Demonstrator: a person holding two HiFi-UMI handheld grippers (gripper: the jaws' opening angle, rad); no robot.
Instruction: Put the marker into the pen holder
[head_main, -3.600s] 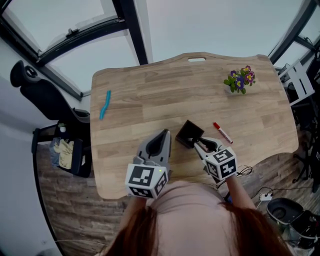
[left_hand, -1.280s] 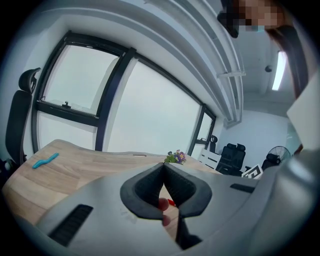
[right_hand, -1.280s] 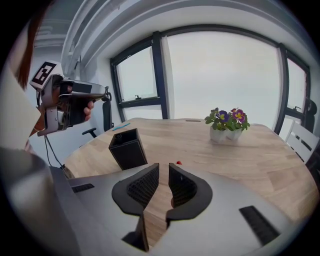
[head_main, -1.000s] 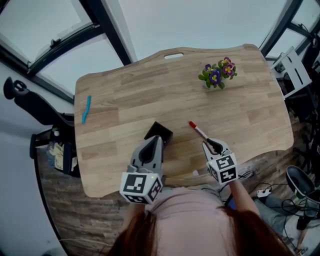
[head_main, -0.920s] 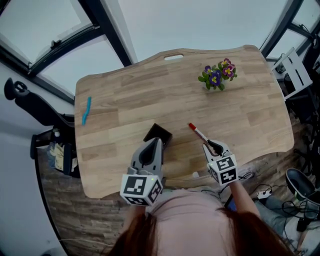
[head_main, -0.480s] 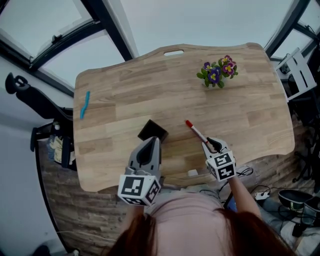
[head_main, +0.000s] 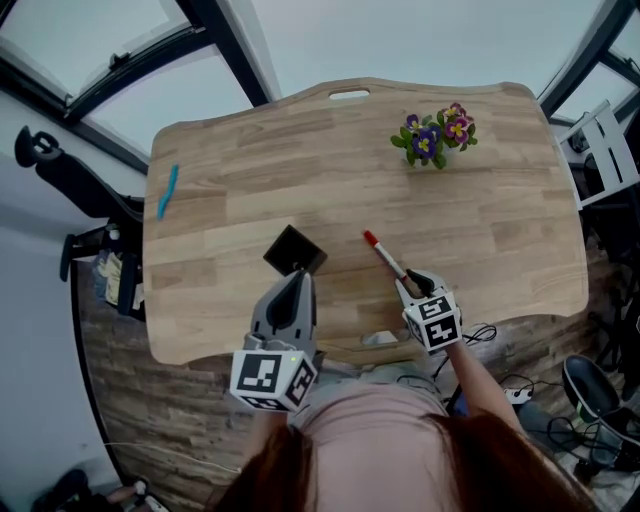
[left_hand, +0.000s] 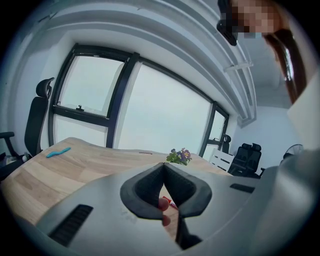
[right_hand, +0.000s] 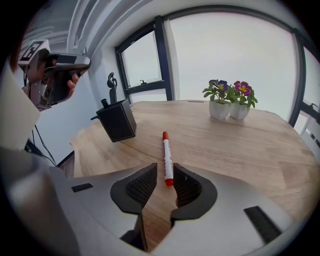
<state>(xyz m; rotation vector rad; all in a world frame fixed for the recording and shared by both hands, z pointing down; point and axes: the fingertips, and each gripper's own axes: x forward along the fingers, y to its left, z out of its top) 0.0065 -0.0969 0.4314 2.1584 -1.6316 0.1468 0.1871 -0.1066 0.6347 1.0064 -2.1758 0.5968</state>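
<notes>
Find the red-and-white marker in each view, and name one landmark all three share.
Head view: marker lies right of centre, ahead of the right gripper.
Left gripper view: only a red sliver, low centre, beyond the jaws.
Right gripper view: centre, near end between the open jaws.
Shared landmark: the flowers.

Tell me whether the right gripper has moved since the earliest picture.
Yes. The right gripper went right, from beside the pen holder to the marker, whose near end now lies between its open jaws.

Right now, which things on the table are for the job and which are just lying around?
For the job: marker, pen holder, right gripper open at the marker's end.

Just lying about: potted flowers, blue strip.
</notes>
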